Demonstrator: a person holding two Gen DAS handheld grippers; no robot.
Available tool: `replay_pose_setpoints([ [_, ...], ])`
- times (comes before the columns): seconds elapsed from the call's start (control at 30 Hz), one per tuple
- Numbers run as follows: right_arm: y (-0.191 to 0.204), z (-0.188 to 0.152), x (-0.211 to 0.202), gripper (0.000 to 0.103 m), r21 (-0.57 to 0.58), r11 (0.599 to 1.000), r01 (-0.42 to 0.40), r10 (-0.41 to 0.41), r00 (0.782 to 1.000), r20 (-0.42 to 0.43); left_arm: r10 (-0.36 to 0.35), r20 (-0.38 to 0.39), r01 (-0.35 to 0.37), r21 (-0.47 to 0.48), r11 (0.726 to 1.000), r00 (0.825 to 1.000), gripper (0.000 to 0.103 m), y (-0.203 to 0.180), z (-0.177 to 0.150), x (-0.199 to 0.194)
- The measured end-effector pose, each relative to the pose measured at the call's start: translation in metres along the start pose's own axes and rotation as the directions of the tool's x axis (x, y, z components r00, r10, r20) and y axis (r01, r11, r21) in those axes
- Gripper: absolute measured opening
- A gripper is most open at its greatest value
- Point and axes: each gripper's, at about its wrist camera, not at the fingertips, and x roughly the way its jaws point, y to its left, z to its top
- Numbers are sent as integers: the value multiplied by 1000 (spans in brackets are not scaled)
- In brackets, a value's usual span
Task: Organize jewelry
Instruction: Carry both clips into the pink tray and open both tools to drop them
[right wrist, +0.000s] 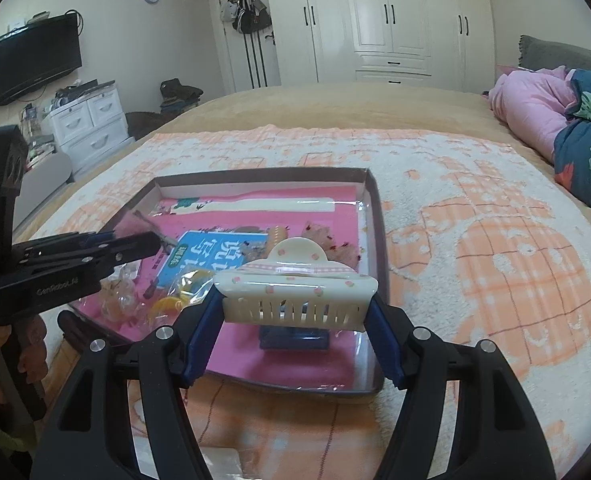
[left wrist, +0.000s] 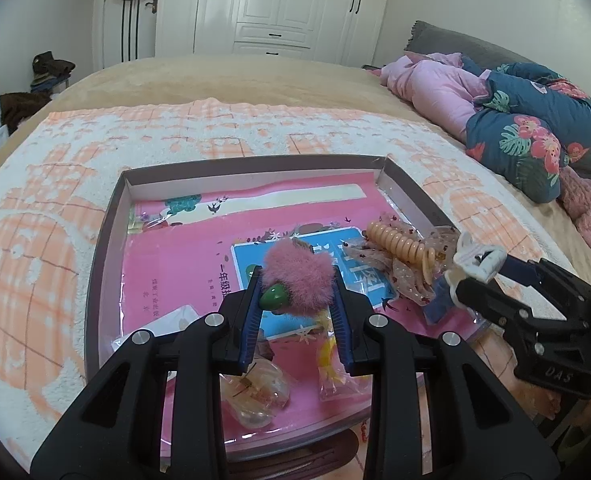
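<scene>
My left gripper is shut on a fluffy pink hair clip with a green tip, held just above the shallow box tray. My right gripper is shut on a cream claw clip with pink dots, over the tray's near right part. The same claw clip shows at the right in the left wrist view, and the left gripper with its pink clip at the left in the right wrist view. An orange claw clip and wrapped clips lie in the tray.
The tray rests on an orange-and-white towel spread over a bed. A pink-and-blue book lines the tray's floor. Pink and floral quilts are piled at the right. White wardrobes and a drawer unit stand beyond the bed.
</scene>
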Motion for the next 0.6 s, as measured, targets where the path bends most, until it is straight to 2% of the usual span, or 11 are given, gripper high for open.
replay_pose_setpoints([
  [0.6,8,-11,3,67,1,1000,-14,14,999,-32,-3,-22,3,-5,1000,1000,24,1,-4,7],
])
